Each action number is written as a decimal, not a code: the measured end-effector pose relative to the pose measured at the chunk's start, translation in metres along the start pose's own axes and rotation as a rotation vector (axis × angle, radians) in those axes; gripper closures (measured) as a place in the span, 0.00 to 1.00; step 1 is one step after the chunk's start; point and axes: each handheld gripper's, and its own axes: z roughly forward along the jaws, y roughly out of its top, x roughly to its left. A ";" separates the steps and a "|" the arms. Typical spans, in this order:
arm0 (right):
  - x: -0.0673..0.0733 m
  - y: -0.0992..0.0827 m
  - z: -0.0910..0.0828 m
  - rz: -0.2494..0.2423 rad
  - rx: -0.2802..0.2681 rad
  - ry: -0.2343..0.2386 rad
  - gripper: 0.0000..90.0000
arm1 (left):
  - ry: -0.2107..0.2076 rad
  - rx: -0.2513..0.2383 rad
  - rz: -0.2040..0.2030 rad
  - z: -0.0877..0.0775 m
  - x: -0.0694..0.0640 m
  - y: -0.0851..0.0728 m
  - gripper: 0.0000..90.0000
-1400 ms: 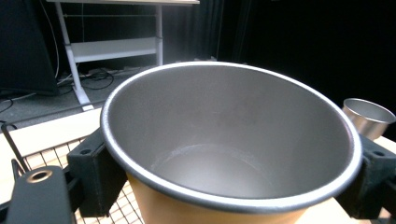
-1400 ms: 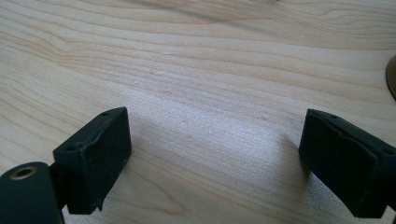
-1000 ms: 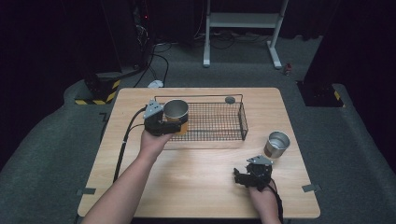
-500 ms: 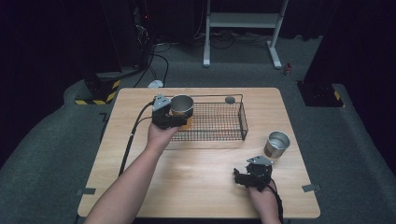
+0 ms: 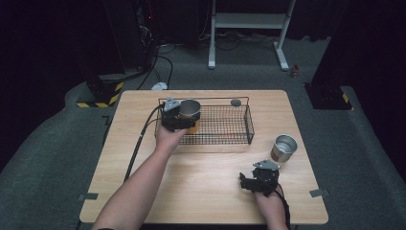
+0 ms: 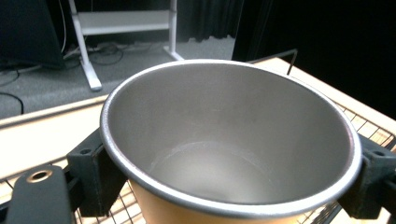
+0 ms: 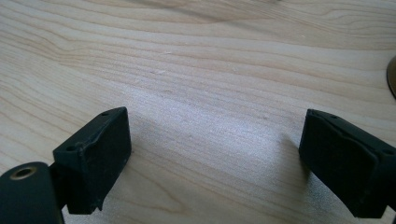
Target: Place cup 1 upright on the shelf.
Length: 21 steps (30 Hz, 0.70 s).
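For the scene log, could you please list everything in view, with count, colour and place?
Table: one, light wood, centre of the high view.
Basket: one, black wire, far middle of the table.
Held cup: one, steel inside with an orange-tan outside, over the basket's left end.
Second cup: one, steel, on the table right of the basket.
Disc: one, grey, small, on the table behind the basket.
Frame: one, white, on the floor beyond the table.
Left gripper: black, shut on the held cup.
Right gripper: black, jaws open, low over the table near the front right.
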 end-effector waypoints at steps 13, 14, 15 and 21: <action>0.000 0.000 0.000 0.000 0.000 0.000 0.10 | 0.046 0.064 -0.038 0.013 -0.002 -0.017 0.15; 0.000 0.000 0.000 0.000 0.000 0.000 0.10 | 0.060 0.078 -0.026 0.016 -0.004 -0.019 0.15; 0.000 0.000 0.000 0.000 0.000 0.000 0.10 | 0.060 0.078 -0.026 0.016 -0.004 -0.019 0.15; 0.000 0.000 0.000 0.000 0.000 0.000 0.10 | 0.082 0.106 -0.017 0.022 -0.007 -0.024 0.15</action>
